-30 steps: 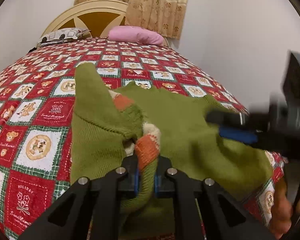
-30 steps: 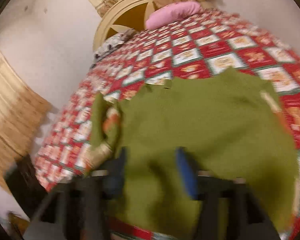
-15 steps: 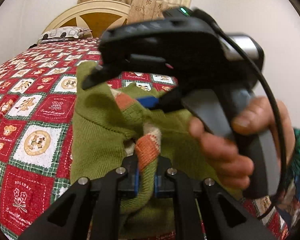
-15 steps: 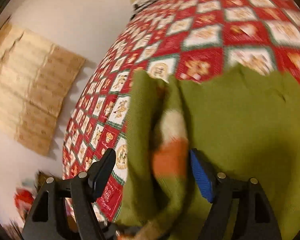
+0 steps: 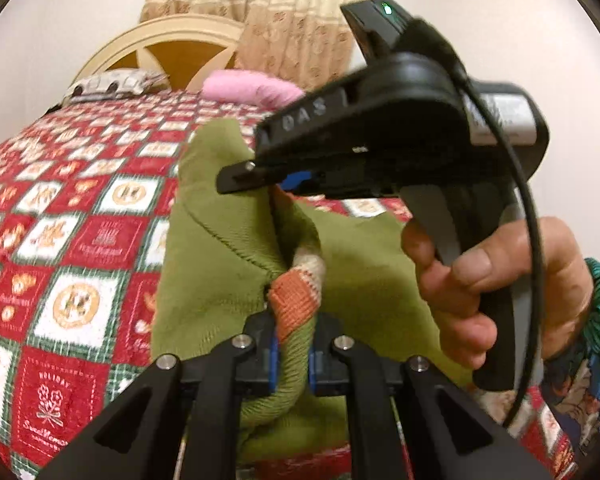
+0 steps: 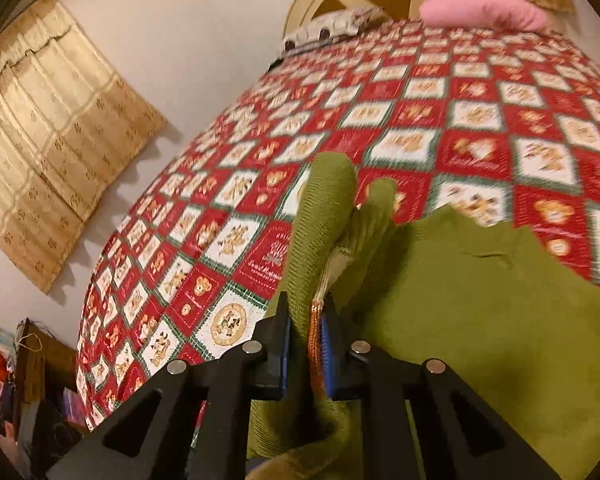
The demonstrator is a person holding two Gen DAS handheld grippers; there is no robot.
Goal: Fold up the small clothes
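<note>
A small green knit sweater (image 5: 220, 264) with orange and cream stripes lies on the red patchwork bedspread (image 5: 60, 216). My left gripper (image 5: 294, 354) is shut on a bunched fold of it near the striped part (image 5: 296, 300). My right gripper (image 6: 305, 344) is shut on another fold of the sweater (image 6: 480, 320), green and striped cloth between its blue pads. In the left wrist view the right gripper (image 5: 260, 178) sits above and just behind the left one, held by a hand (image 5: 500, 280).
A pink pillow (image 5: 252, 88) and a patterned pillow (image 5: 116, 82) lie at the headboard (image 5: 160, 48). A wall and curtains (image 6: 48, 128) stand to the left of the bed, with clutter (image 6: 20, 392) on the floor by it.
My right gripper has swung across from the sweater's right side to the fold by the left gripper and closed on it. The left gripper kept its hold.
</note>
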